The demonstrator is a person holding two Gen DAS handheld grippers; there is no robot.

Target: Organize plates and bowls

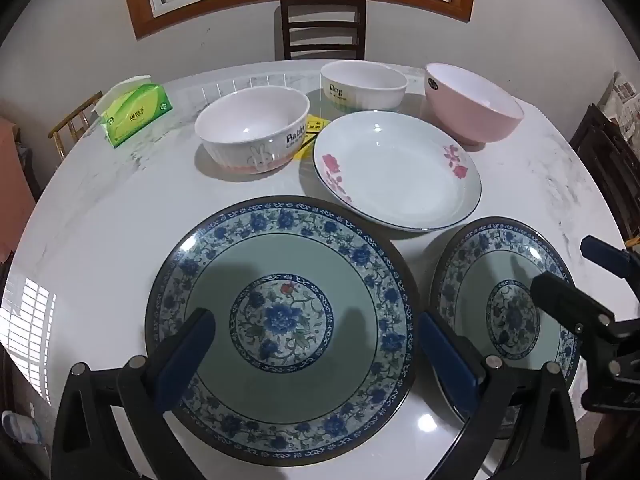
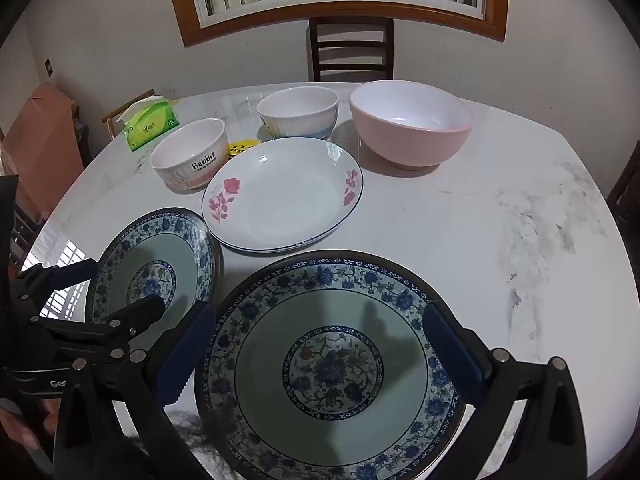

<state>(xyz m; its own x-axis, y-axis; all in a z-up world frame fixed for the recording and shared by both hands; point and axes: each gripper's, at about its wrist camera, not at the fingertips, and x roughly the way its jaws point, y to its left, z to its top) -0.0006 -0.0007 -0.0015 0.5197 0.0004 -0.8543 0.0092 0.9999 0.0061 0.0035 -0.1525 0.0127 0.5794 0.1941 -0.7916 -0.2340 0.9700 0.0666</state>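
Observation:
Two blue-flowered plates lie side by side at the table's near edge. My left gripper point(image 1: 316, 320) hangs open above the left one point(image 1: 280, 256), its jaws spanning the plate's centre without touching it. My right gripper point(image 2: 320, 314) hangs open the same way over the right one point(image 2: 328, 364). Behind them lies a white plate with pink flowers point(image 1: 396, 176). Further back stand a Rabbit bowl point(image 1: 252, 132), a Dog bowl point(image 1: 362, 84) and a pink bowl point(image 1: 472, 108). Each gripper also shows at the other view's edge: the right gripper point(image 1: 568, 266) and the left gripper point(image 2: 120, 284).
The round white marble table point(image 1: 100, 220) carries a green tissue pack point(image 1: 136, 114) at the back left and a yellow card point(image 1: 310, 134) between the Rabbit bowl and the white plate. A dark wooden chair point(image 1: 320, 28) stands behind the table under a window.

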